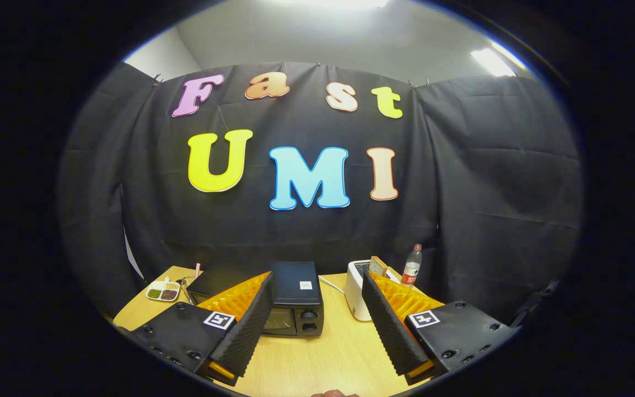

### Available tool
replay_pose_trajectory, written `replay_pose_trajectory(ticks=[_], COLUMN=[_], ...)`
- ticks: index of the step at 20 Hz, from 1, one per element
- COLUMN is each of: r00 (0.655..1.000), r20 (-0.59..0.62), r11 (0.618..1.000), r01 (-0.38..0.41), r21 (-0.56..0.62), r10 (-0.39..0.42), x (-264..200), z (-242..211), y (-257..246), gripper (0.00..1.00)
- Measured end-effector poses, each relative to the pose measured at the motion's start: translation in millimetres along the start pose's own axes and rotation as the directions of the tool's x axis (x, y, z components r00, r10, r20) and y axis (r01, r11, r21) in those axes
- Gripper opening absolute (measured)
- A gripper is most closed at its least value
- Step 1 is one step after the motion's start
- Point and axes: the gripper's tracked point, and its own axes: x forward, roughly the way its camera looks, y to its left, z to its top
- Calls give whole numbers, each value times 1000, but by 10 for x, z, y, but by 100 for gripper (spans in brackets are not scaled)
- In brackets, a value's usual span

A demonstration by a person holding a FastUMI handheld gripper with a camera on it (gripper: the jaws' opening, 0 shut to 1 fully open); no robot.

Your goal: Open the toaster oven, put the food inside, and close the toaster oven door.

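The pale wooden counter (pixel 306 358) carries a black box-shaped toaster oven (pixel 295 300), door shut, just beyond the tool (pixel 317 298), whose fingers stand wide apart, gripping nothing; the left finger hides the oven's left side. A white toaster (pixel 355 292) holds a bread slice (pixel 378 266), partly hidden.
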Motion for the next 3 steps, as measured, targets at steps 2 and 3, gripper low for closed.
replay_pose_trajectory(ticks=[2,3], r00=[1000,1000], r20=[12,16], r11=[1000,1000], r01=[-2,-4], r21=[-8,-13], r10=[2,4], x=[-19,-25], z=[35,47], y=[-12,-9], gripper=[98,98])
